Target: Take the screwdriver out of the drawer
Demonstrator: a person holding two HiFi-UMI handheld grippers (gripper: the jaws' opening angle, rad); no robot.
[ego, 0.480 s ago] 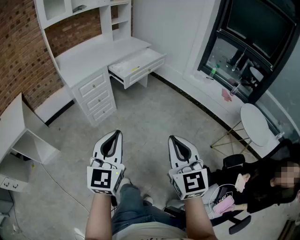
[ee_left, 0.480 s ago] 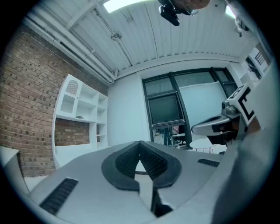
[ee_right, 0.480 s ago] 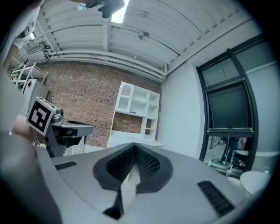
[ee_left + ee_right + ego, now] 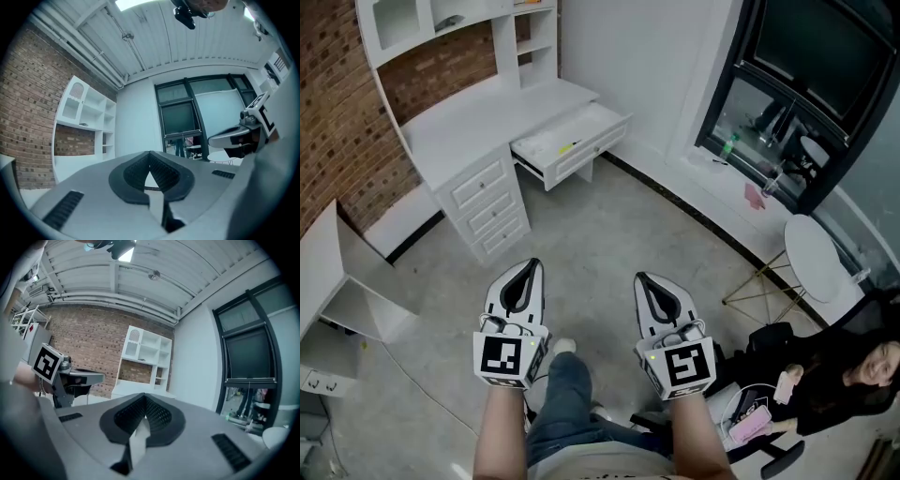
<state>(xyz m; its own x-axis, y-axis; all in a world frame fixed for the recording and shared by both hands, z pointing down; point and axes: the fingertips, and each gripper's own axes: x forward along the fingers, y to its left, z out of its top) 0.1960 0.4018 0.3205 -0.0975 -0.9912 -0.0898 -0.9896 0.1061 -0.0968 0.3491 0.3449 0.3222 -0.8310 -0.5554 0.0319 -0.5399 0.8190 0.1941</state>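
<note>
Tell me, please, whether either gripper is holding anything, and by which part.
Nothing is held: the left gripper and the right gripper are both shut on nothing, well short of the open drawer.

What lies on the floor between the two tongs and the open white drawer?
In the head view only bare grey concrete floor lies between the left tongs, the right tongs and the open white desk drawer.
</note>
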